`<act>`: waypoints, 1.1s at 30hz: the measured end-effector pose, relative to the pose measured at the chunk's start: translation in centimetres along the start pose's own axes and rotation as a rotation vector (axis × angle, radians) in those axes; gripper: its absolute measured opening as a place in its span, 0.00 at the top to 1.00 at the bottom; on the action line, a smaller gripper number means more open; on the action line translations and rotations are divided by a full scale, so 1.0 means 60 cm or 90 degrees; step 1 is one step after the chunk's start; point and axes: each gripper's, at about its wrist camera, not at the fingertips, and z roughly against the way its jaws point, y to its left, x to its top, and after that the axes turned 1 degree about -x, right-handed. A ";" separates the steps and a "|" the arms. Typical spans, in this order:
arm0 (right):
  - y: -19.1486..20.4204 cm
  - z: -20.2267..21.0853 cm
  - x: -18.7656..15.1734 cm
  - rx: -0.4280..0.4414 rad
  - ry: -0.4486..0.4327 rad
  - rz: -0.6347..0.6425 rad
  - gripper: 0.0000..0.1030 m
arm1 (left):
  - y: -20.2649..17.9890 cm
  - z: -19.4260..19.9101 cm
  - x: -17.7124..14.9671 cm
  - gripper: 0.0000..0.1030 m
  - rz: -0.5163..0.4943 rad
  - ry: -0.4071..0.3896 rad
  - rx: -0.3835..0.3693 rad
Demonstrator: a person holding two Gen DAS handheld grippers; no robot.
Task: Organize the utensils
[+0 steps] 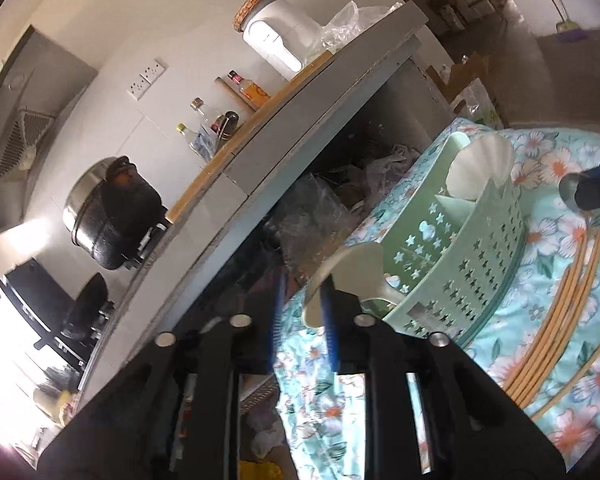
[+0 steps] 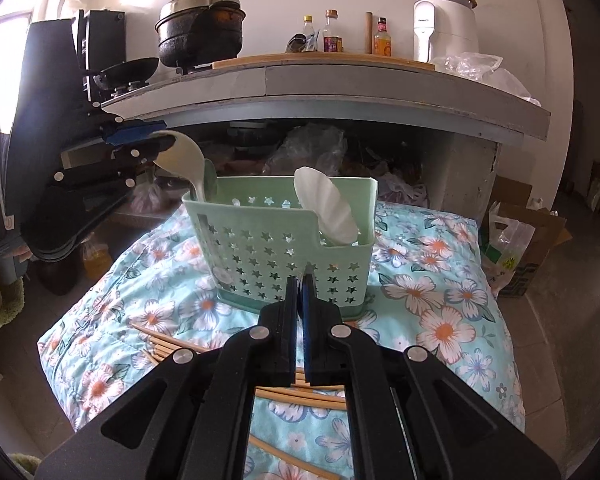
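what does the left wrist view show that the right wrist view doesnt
Only the left wrist view shows the range hood on the wall and a broom in the far corner.

Only the right wrist view shows the right gripper with jaws shut and empty, and a cardboard box on the floor.

Both show the green basket on the floral cloth, the white scoop standing in it, the cream spoon at the left gripper, the chopsticks and the black pot.

Floral quilt (image 2: 440, 280): caddy (image 2: 284, 248), chopsticks (image 2: 300, 394).
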 end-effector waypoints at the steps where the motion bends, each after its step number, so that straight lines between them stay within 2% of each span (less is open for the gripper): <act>1: -0.002 0.000 0.000 0.001 -0.001 -0.001 0.98 | 0.005 0.001 0.000 0.62 0.019 -0.005 -0.014; 4: -0.008 0.000 0.000 0.006 -0.002 -0.010 0.98 | 0.020 0.001 -0.001 0.52 0.081 -0.013 -0.072; 8: -0.018 0.001 0.000 0.012 -0.004 -0.025 0.98 | 0.055 0.007 -0.012 0.46 0.195 -0.026 -0.161; 10: -0.025 0.002 0.001 0.017 -0.004 -0.035 0.98 | 0.083 0.012 -0.024 0.38 0.276 -0.046 -0.213; 13: -0.036 0.003 0.004 0.025 -0.005 -0.053 0.98 | 0.118 0.014 -0.047 0.35 0.385 -0.071 -0.265; 21: -0.077 0.021 0.018 0.050 -0.025 -0.110 0.98 | 0.150 0.006 -0.117 0.35 0.543 -0.052 -0.297; 26: -0.104 0.045 0.037 0.075 -0.049 -0.142 0.98 | 0.134 0.011 -0.165 0.33 0.594 -0.031 -0.300; 33: -0.132 0.098 0.106 0.111 -0.130 -0.156 0.98 | 0.110 0.012 -0.228 0.32 0.652 0.015 -0.310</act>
